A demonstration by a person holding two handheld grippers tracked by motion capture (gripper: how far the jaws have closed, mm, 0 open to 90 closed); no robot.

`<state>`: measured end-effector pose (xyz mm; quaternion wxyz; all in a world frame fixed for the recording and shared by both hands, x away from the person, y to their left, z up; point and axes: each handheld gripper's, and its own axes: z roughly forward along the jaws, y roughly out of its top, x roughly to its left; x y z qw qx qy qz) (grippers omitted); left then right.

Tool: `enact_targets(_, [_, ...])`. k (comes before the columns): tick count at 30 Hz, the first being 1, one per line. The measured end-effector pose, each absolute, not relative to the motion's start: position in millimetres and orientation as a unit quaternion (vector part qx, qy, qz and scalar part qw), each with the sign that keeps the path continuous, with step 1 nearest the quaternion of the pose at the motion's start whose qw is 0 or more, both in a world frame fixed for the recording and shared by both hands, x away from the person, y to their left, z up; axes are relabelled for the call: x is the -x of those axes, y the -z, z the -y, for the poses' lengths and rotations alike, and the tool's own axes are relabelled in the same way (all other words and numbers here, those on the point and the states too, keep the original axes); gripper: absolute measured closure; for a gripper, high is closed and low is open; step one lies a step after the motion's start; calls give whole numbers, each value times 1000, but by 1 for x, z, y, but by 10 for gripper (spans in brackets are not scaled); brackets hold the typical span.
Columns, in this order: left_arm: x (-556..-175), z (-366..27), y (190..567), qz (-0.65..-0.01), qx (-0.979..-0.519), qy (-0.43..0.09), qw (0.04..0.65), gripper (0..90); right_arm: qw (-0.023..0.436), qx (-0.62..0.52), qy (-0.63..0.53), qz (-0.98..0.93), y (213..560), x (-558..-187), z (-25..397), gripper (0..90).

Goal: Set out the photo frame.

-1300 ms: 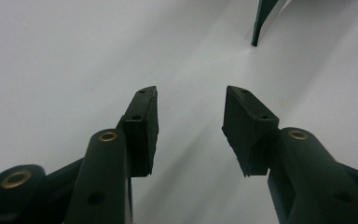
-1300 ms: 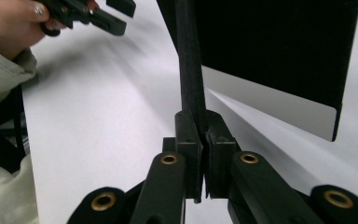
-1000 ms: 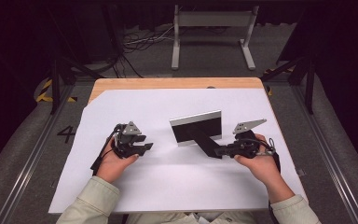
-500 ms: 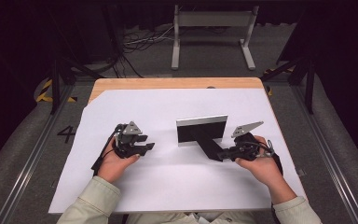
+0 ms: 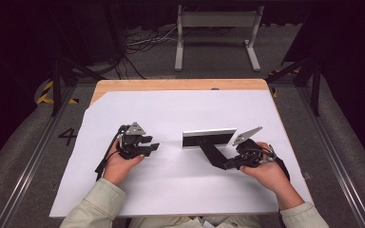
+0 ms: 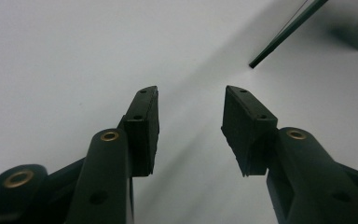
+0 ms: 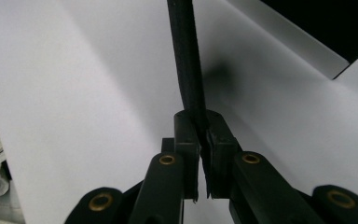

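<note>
High view: black stand of upright panel clamped by right gripper near centre of white table; left gripper held apart, empty.

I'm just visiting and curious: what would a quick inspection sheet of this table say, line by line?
Surface: white sheet covering a wooden table, flat.
Job's things: a black stand with a pale top edge, upright on the sheet; its black strip runs toward the right tool.
Clutter: nothing seen.
Grippers: left tool open, holding nothing, low over the sheet; right tool shut on the black strip.
Cables: one trails from the left tool; loose cables on the floor behind.
Surroundings: dark room, grey metal frame beyond the table, floor rails at both sides.
</note>
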<state>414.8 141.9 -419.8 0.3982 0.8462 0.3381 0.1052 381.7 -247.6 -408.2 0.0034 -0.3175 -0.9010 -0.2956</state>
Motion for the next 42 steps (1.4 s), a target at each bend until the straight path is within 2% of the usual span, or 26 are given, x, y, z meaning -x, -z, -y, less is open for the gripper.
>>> enact_targets(6, [-417, -139, 422, -339, -846, -103, 398, 548, 27, 312, 288, 905, 410, -377, 244, 874])
enact_targets(15, [-419, -136, 423, -337, -842, -107, 408, 530, 28, 315, 287, 904, 411, -373, 245, 870])
enact_targets(17, [-419, -135, 424, -335, -842, -110, 408, 521, 26, 316, 282, 905, 410, -373, 245, 858])
enact_targets(18, [-420, -134, 424, -335, -841, -109, 410, 519, 32, 319, 285, 904, 409, -372, 247, 816])
enact_targets(21, [-420, -134, 424, -333, -841, -107, 413, 519, 31, 320, 293, 900, 406, -371, 249, 802])
enact_targets(31, [-419, -125, 418, -318, -841, -115, 421, 544, -7, 321, 320, 891, 382, -363, 266, 816])
enact_targets(36, [-421, -125, 415, -315, -836, -117, 433, 582, -26, 321, 334, 886, 374, -360, 277, 874])
enact_targets(38, [-423, -124, 414, -314, -837, -101, 436, 594, -43, 311, 338, 887, 372, -360, 280, 890])
enact_targets(42, [-423, -123, 411, -310, -834, -105, 444, 605, -78, 298, 357, 882, 370, -361, 287, 900])
